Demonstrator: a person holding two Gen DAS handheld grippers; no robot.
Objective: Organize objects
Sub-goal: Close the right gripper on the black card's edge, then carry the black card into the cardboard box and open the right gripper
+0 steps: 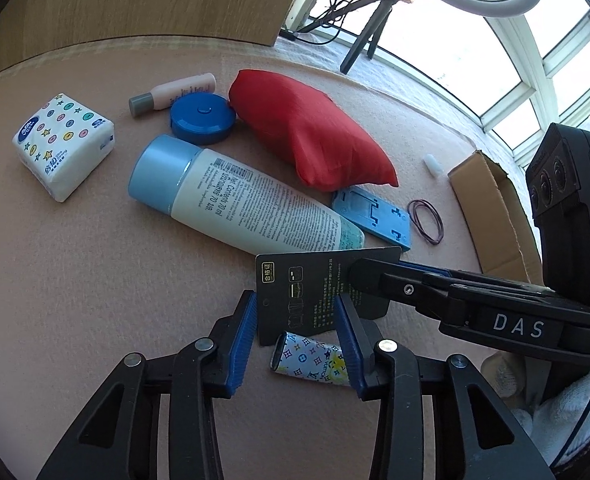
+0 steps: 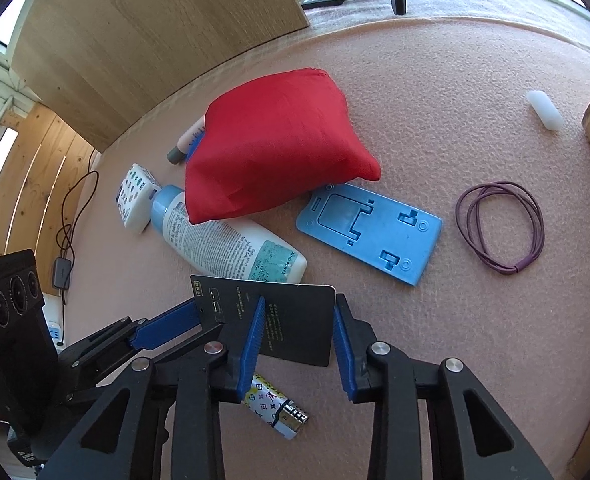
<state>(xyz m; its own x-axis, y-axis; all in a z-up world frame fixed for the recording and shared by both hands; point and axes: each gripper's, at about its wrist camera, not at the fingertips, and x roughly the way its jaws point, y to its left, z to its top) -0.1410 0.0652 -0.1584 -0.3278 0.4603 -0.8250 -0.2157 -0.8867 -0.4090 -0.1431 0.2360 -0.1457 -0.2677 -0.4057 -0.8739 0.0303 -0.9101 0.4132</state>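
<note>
A black card (image 1: 311, 288) hangs above the pink mat between both grippers. In the left wrist view my right gripper (image 1: 355, 276) comes in from the right and is shut on the card's right edge. My left gripper (image 1: 295, 332) has its blue pads on either side of the card, apart from it. In the right wrist view the card (image 2: 291, 320) lies between the right gripper's (image 2: 297, 336) spread fingers, while the left gripper's blue finger (image 2: 167, 328) touches its left end. A patterned lighter (image 1: 311, 356) lies below the card on the mat, also seen in the right view (image 2: 279, 404).
On the mat lie a white bottle with a blue cap (image 1: 235, 196), a red pouch (image 1: 311, 128), a blue phone stand (image 1: 375, 216), a purple hair tie (image 1: 427, 220), a blue tape measure (image 1: 203, 118), a pink tube (image 1: 175, 94), a tissue pack (image 1: 63, 144). A cardboard box (image 1: 491, 216) stands right.
</note>
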